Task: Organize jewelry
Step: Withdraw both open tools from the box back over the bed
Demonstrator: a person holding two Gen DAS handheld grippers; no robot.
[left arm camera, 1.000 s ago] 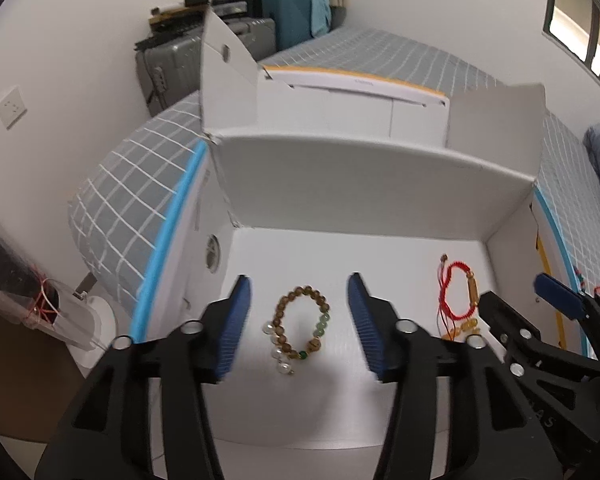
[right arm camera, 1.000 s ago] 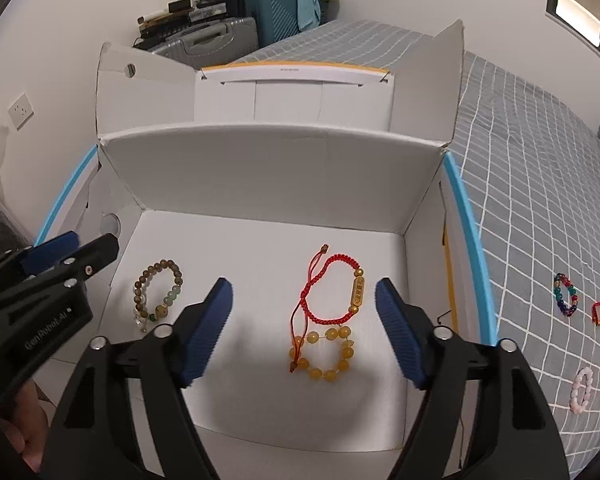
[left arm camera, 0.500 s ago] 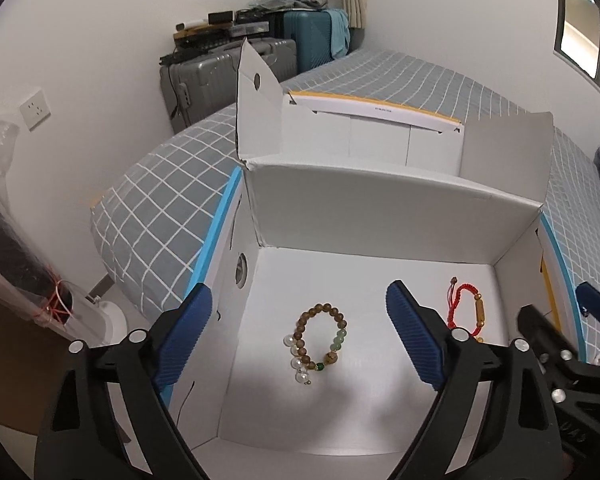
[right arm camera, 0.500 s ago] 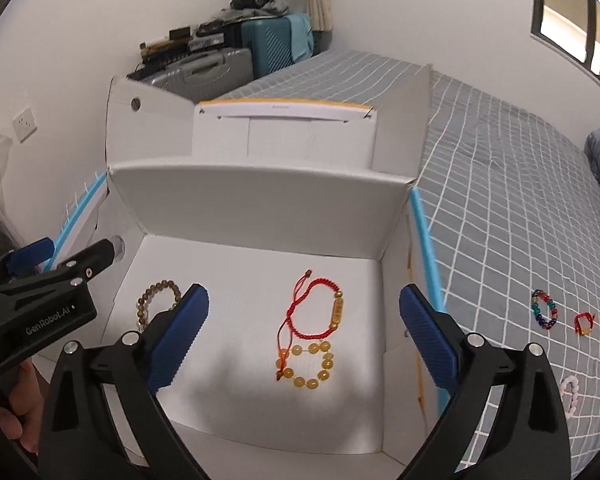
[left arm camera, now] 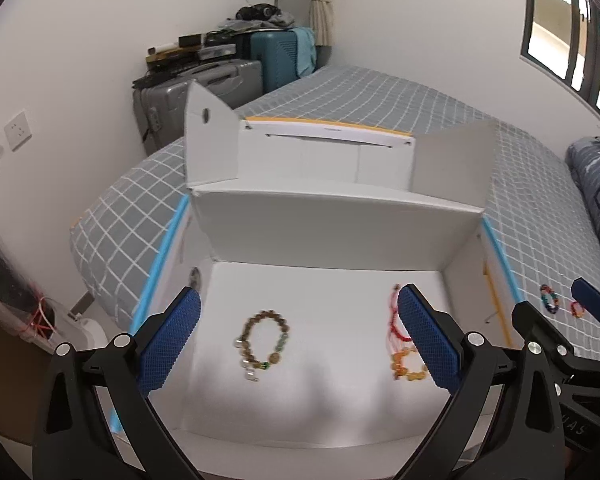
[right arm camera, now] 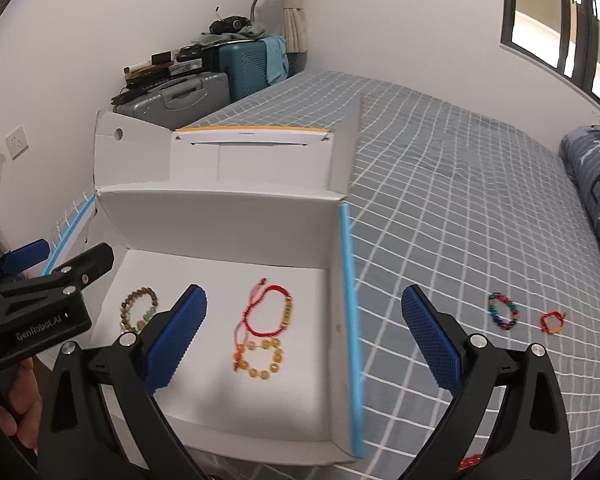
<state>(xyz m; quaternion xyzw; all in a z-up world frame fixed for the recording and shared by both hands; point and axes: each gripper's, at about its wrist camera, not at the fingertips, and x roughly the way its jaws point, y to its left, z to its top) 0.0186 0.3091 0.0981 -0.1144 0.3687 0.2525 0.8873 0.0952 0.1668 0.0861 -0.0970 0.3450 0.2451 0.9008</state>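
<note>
An open white cardboard box (left arm camera: pixel 340 224) (right arm camera: pixel 220 224) stands on the grey checked bed. Inside lie a brown bead bracelet (left arm camera: pixel 263 343) (right arm camera: pixel 138 310), a red cord bracelet (right arm camera: pixel 268 314) (left arm camera: pixel 396 322) and an amber bead bracelet (right arm camera: pixel 260 360) (left arm camera: pixel 408 366). On the bed to the right of the box lie a multicoloured bead bracelet (right arm camera: pixel 502 312) (left arm camera: pixel 550 304) and a small red bracelet (right arm camera: pixel 552 322) (left arm camera: pixel 578 309). My left gripper (left arm camera: pixel 298 338) is open and empty above the box. My right gripper (right arm camera: pixel 304 338) is open and empty over the box's right wall.
Grey and teal suitcases (right arm camera: pixel 204 88) with clutter on top stand against the far wall. A dark blue pillow (right arm camera: pixel 596 184) lies at the bed's right. A blue-trimmed box edge (right arm camera: pixel 350 320) separates box and bed. A small red item (right arm camera: pixel 470 462) shows at the bottom edge.
Both grippers have pulled back and risen from the box, and their jaws have opened wider. The right gripper has swung right, bringing the bracelets on the bed into fuller view.
</note>
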